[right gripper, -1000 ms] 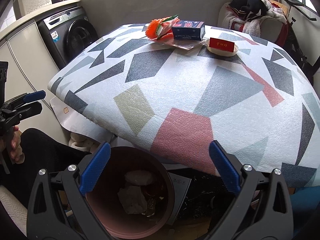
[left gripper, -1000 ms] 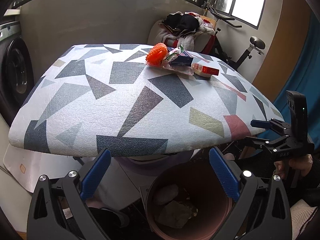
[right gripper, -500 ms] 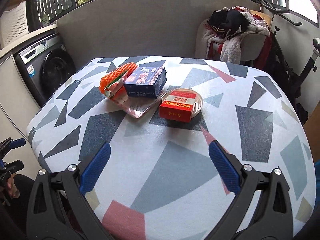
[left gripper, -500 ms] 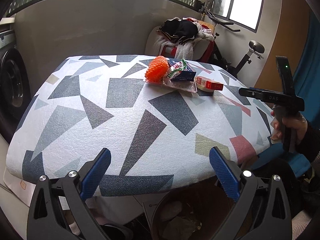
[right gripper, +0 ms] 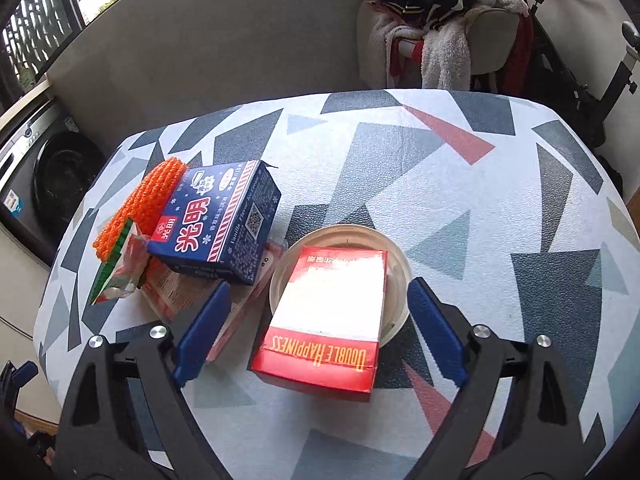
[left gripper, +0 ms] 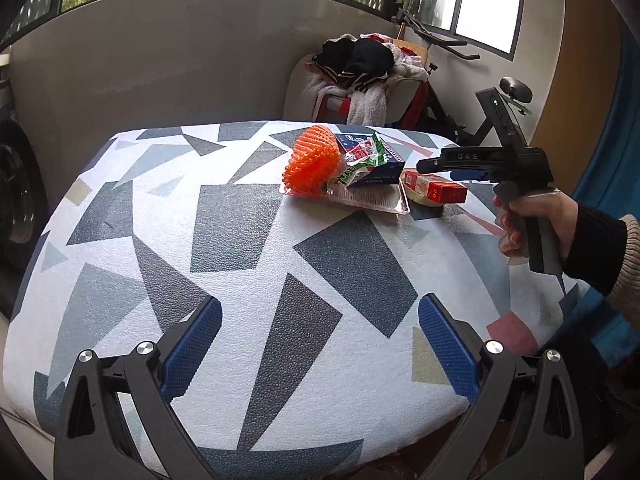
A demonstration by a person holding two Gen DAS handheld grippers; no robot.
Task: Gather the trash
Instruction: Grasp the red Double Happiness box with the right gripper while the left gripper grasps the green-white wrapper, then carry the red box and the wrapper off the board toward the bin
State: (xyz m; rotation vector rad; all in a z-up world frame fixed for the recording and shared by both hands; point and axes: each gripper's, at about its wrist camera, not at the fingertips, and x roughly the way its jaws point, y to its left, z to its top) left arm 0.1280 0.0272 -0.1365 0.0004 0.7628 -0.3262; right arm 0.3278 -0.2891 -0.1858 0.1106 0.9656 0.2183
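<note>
The trash lies in a heap at the far side of the patterned table (left gripper: pixel 240 240). A red carton (right gripper: pixel 320 336) rests on a white round lid (right gripper: pixel 400 264). Left of it are a blue box (right gripper: pixel 216 228), an orange foam net (right gripper: pixel 144 204), a green-and-red wrapper (right gripper: pixel 116 272) and a clear plastic pack (right gripper: pixel 176 292). My right gripper (right gripper: pixel 318 286) hangs over the red carton, its jaws closing either side of it, pads clear of the carton. The left gripper (left gripper: pixel 320 304) is open over the table's near edge, holding nothing, far from the heap (left gripper: pixel 344 176).
A washing machine (right gripper: pixel 52 184) stands to the left of the table. Behind the table are a chair heaped with clothes (right gripper: pixel 440 32) and an exercise bike (left gripper: pixel 460 80). A hand in a dark sleeve (left gripper: pixel 560 232) holds the right gripper (left gripper: pixel 448 170) beside the red carton (left gripper: pixel 436 190).
Both grippers have come up from over the floor bin, which is now out of view. The right one has moved across the table to the red carton, and its jaws have narrowed a little.
</note>
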